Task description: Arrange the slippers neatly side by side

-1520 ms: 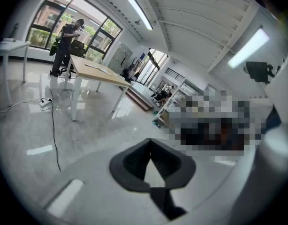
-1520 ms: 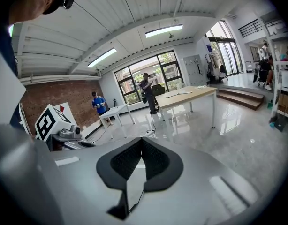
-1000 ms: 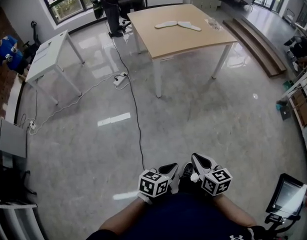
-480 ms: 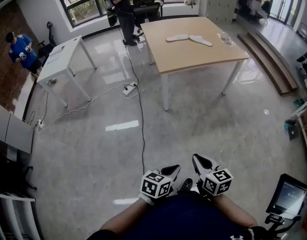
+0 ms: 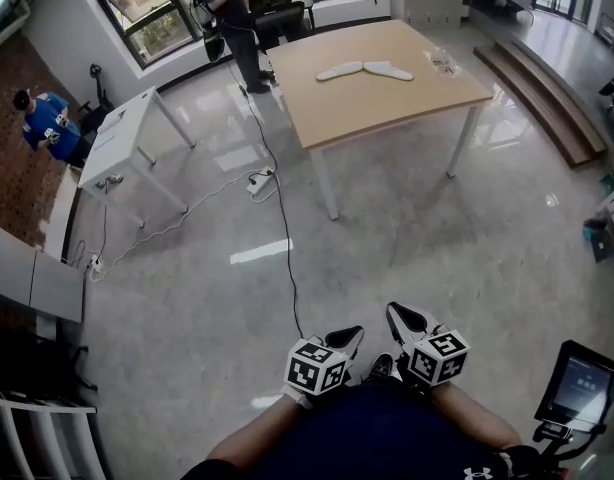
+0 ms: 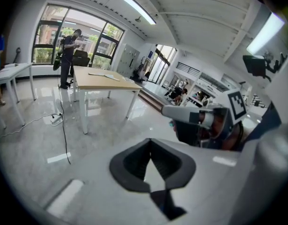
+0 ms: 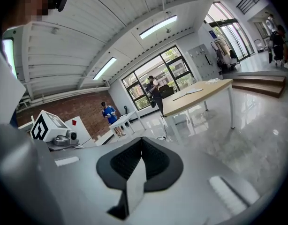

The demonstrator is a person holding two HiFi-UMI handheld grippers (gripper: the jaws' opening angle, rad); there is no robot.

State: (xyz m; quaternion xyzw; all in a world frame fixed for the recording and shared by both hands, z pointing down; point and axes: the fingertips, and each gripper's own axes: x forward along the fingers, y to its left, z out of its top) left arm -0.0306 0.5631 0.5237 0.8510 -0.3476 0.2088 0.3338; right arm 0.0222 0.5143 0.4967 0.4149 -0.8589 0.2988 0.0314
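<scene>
Both tools sit low and close to the body here. The left gripper (image 5: 345, 338) and the right gripper (image 5: 399, 318) are side by side, just above the person's dark shirt, each with its marker cube facing up. In each gripper view the dark pads are pressed together with nothing between them, so both are closed and empty. The slippers (image 5: 339, 71) are well apart from the grippers, across a wide stretch of glossy grey floor (image 5: 437, 248). The pale pair lies flat on the far part of the wooden table (image 5: 387, 113), inner ends just beside each other and outer ends splayed into a shallow V. A black cable (image 5: 283, 228) runs across the floor past a power strip (image 5: 259, 182). A white table (image 5: 122, 133) stands off to the left, with a person in blue (image 5: 52, 123) beyond it. Another person (image 5: 227, 13) stands by the windows (image 5: 157, 23), behind the wooden table.
</scene>
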